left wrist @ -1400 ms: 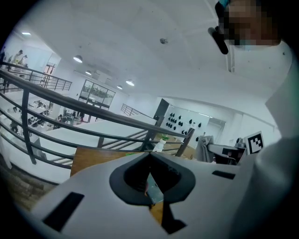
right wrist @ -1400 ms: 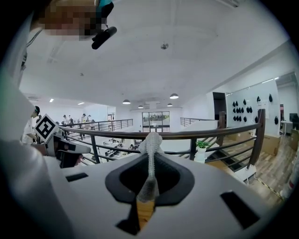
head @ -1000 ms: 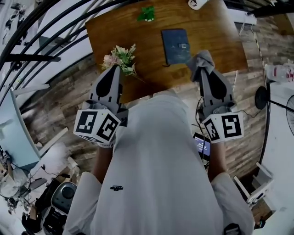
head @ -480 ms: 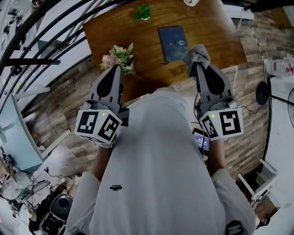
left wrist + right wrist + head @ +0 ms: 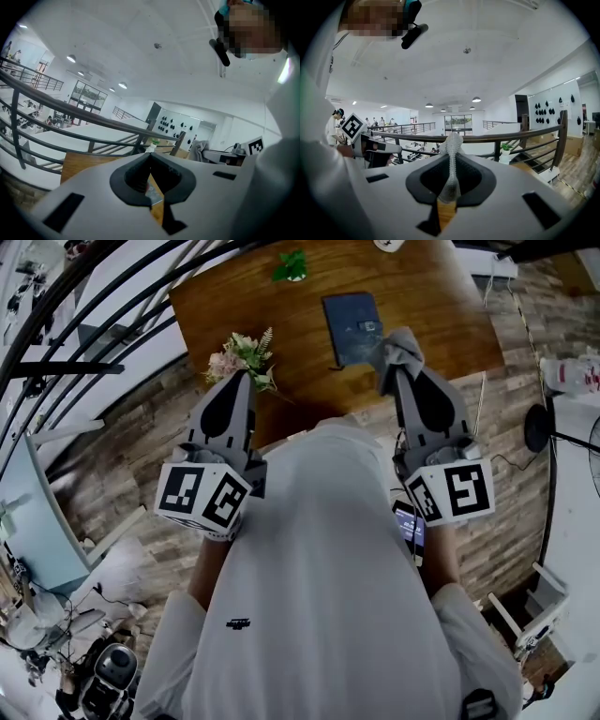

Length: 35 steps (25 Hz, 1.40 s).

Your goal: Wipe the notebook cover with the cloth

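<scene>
A dark blue notebook (image 5: 355, 327) with a small clasp lies flat on the wooden table (image 5: 431, 296) in the head view. My right gripper (image 5: 401, 368) is shut on a grey cloth (image 5: 401, 349), which hangs over the table just right of the notebook's near corner. In the right gripper view the cloth (image 5: 451, 168) stands pinched between the closed jaws of that gripper (image 5: 450, 161). My left gripper (image 5: 241, 377) is shut with nothing in it, over the table's front left edge. Its jaws meet in the left gripper view (image 5: 149, 161).
A small bunch of pale flowers (image 5: 246, 359) lies on the table just ahead of the left gripper. A green plant (image 5: 292, 265) stands at the table's far side. Black railing bars (image 5: 84, 315) curve past on the left. A phone (image 5: 412, 532) shows below the right gripper.
My right gripper with the cloth has moved slightly forward and left, closer to the notebook. The left gripper has hardly moved.
</scene>
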Each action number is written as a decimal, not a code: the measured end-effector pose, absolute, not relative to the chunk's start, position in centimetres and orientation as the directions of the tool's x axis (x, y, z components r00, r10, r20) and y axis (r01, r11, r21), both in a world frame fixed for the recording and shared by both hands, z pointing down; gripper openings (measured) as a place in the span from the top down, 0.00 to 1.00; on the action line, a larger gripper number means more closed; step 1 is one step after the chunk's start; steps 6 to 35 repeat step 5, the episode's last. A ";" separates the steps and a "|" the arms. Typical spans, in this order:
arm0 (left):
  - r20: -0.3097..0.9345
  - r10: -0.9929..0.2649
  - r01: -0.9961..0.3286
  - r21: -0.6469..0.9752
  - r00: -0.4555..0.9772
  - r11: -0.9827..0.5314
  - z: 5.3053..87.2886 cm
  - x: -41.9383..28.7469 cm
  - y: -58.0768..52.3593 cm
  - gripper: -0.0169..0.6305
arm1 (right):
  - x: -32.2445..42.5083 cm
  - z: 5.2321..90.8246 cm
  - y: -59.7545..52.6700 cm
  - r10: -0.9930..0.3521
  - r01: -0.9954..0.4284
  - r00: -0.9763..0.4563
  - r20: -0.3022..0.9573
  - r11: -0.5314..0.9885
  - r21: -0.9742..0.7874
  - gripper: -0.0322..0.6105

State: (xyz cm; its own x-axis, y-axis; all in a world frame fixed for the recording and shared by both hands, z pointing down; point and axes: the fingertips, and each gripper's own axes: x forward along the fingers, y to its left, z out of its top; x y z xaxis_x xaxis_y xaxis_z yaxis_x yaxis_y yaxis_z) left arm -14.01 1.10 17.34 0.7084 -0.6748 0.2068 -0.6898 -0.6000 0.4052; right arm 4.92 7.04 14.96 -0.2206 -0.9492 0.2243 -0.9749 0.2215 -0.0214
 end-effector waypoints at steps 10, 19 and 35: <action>0.200 -0.671 -0.684 0.402 0.714 -0.608 17.4 -13.8 0.8 0.95 | 4.6 15.0 6.8 -0.945 -0.972 -0.233 0.229 0.233 -0.028 0.91; 0.200 -0.671 -0.684 0.402 0.714 -0.608 17.4 -13.8 0.8 0.95 | 4.6 15.0 6.8 -0.945 -0.972 -0.233 0.229 0.233 -0.028 0.91; 0.200 -0.671 -0.684 0.402 0.714 -0.608 17.4 -13.8 0.8 0.95 | 4.6 15.0 6.8 -0.945 -0.972 -0.233 0.229 0.233 -0.028 0.91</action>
